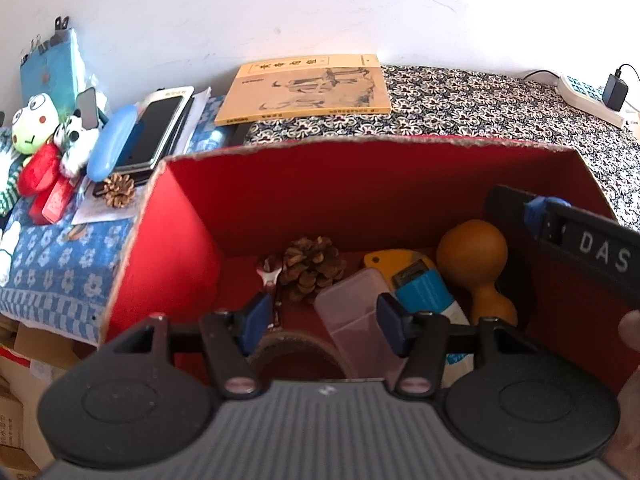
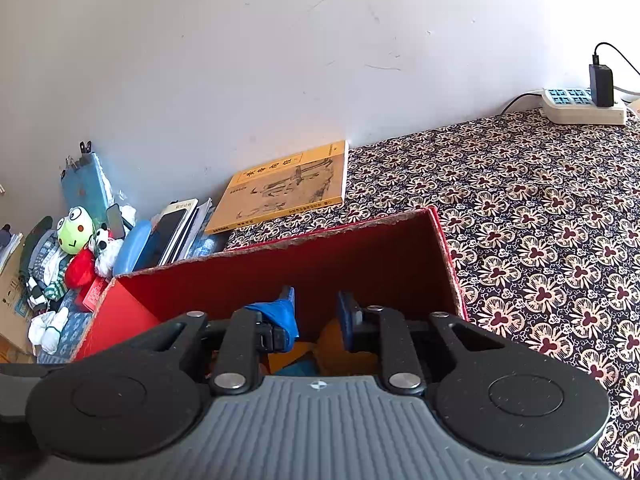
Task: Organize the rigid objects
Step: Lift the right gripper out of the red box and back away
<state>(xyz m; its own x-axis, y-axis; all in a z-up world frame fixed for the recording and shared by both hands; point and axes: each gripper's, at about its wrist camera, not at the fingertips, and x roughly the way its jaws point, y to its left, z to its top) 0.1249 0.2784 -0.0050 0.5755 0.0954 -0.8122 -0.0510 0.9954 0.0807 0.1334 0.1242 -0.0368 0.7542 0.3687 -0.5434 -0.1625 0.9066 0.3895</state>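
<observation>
Two wide-spread tools (image 1: 320, 320) (image 2: 316, 312) above the red box (image 1: 240, 184), gourd (image 1: 472, 256) just beyond the right one.

Yellow book (image 1: 308, 88), power strip (image 2: 582, 106)

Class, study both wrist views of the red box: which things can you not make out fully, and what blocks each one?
- Translucent case: left wrist view, near end behind the left gripper.
- Small tool beside the pinecone: too small to identify.
- Box contents: right wrist view, mostly hidden by the right gripper.
- Gourd: base hidden by the gripper.
</observation>
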